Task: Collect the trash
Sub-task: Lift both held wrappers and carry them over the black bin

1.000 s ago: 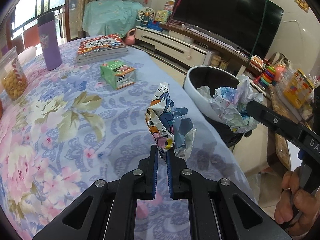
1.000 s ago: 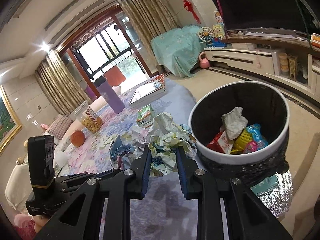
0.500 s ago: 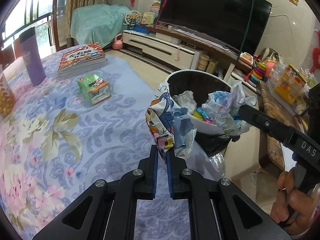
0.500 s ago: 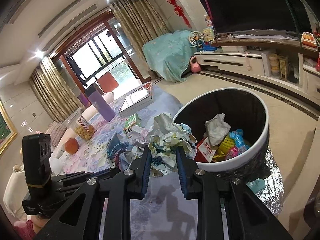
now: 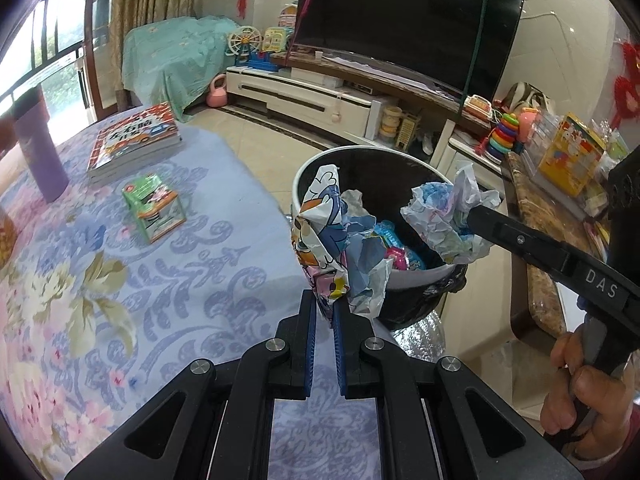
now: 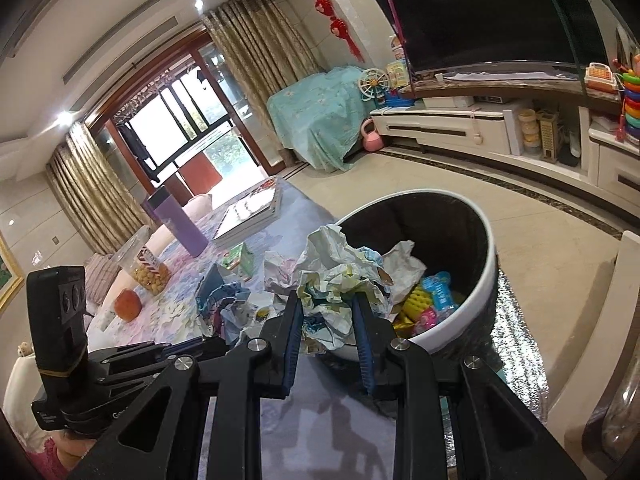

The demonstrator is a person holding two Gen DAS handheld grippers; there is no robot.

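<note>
While left gripper fingers pinch an upright cartoon wrapper, right gripper fingers clamp crumpled paper.

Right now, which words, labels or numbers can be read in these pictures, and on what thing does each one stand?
"DAS": white letters on the arm of the right gripper, in the left wrist view; it may be cut off.
Book cover: print too blurred to read.
Green box: too small.
Yellow box: unreadable.

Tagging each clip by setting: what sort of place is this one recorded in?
Most likely a home living room: a large television on a low media cabinet, gold curtains by a glass balcony door, and children's toys along the shelf.
</note>
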